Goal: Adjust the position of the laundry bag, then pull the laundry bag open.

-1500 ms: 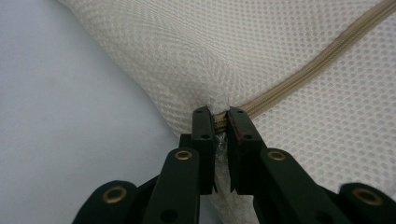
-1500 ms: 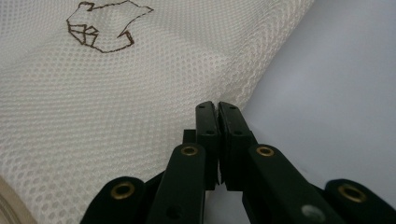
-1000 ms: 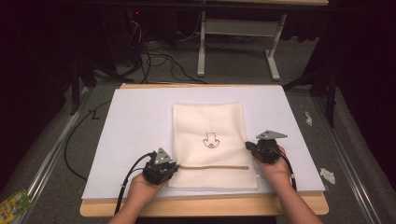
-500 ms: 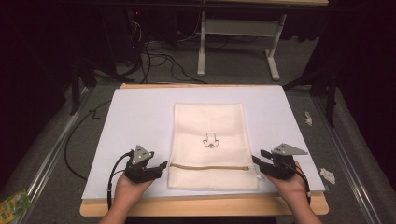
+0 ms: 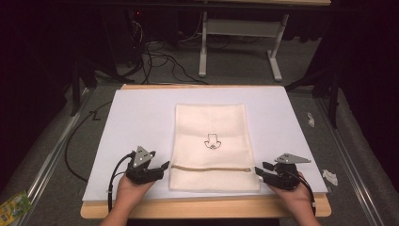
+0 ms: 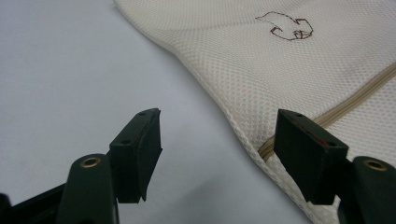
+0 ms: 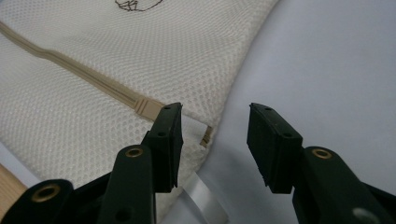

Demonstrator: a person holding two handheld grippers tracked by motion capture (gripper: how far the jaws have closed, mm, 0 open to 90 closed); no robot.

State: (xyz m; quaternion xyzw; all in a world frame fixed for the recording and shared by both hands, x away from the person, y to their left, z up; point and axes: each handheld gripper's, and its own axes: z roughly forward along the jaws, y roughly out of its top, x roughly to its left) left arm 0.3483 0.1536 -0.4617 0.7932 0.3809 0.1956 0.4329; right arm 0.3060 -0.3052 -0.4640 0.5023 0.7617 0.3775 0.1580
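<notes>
A cream mesh bag [image 5: 211,141] lies flat on the white sheet [image 5: 136,122], its tan zipper [image 5: 209,168] running across near the front edge. A small dark outline mark [image 5: 212,141] sits at its middle. My left gripper [image 5: 161,168] rests just left of the bag's edge; its jaws have just been opening and stand open, with bare sheet between them [image 6: 217,135]. My right gripper [image 5: 261,169] is at the zipper's right end [image 7: 149,107]; its jaws have just been closing a little, still open [image 7: 215,130], with the bag's corner edge between them untouched.
The sheet covers a wooden table [image 5: 202,209]. Paper scraps [image 5: 329,176] lie at the right off the sheet. Cables [image 5: 155,52] and a white desk frame [image 5: 240,28] are on the floor beyond. A green packet [image 5: 14,205] lies low left.
Both grippers let go of the zipper's ends and moved outward, the left one to the left, the right one to the right. Their jaws went from shut to open. The bag stays flat.
</notes>
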